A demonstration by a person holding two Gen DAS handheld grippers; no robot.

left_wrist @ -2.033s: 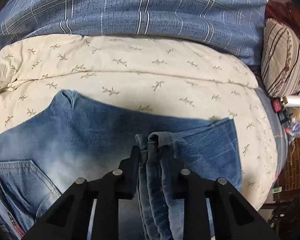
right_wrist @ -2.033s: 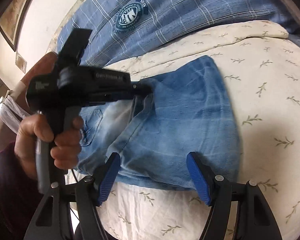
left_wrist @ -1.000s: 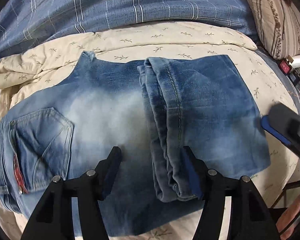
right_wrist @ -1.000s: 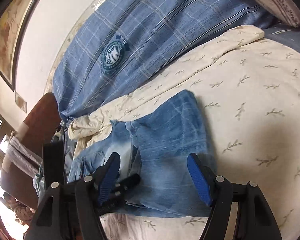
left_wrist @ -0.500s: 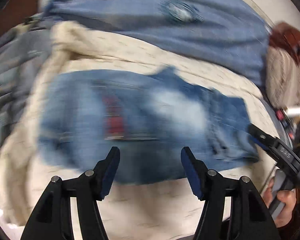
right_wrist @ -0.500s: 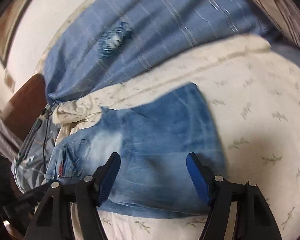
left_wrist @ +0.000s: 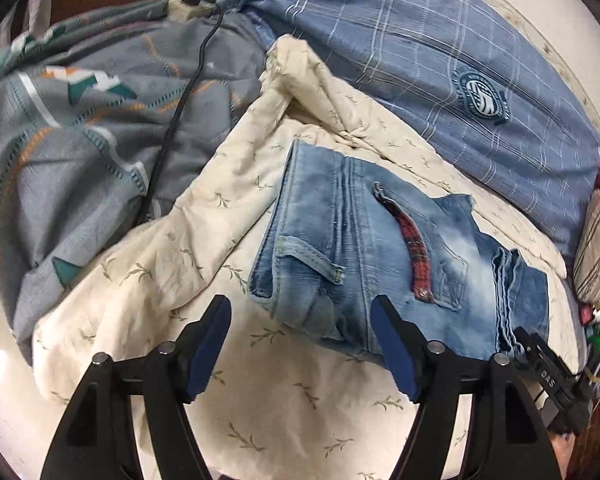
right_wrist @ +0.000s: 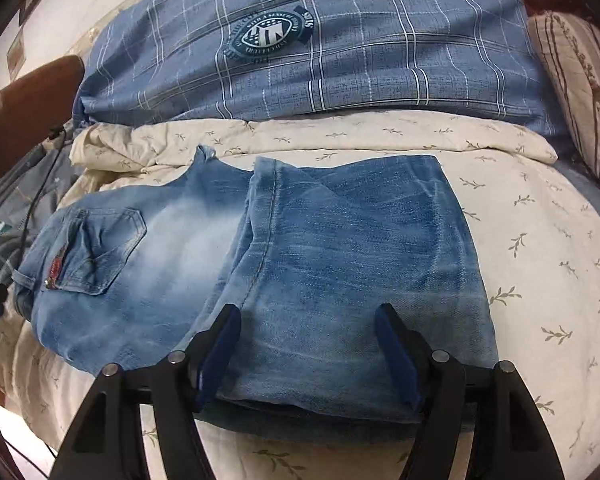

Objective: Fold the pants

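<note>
Blue jeans (right_wrist: 300,264) lie on a cream leaf-print bedspread (right_wrist: 540,280), the legs folded over so the hems rest near the seat. A back pocket (right_wrist: 100,252) shows at the left. My right gripper (right_wrist: 308,356) is open, jaws astride the near edge of the folded leg part. In the left wrist view the jeans (left_wrist: 380,248) show from the waistband end, with a red plaid pocket trim (left_wrist: 414,248). My left gripper (left_wrist: 300,344) is open and empty, just short of the waistband corner. The right gripper's body (left_wrist: 548,372) shows at the far right.
A blue plaid pillow (right_wrist: 320,52) lies behind the jeans. A striped cushion (right_wrist: 580,92) is at the right. A grey patterned blanket (left_wrist: 80,140) with a black cable (left_wrist: 180,92) lies left of the bedspread. Clutter (left_wrist: 598,336) sits beyond the bed's right edge.
My left gripper let go of the leg hems it had carried over the seat, then swung left to the waistband end. My right gripper came down closer to the folded leg part.
</note>
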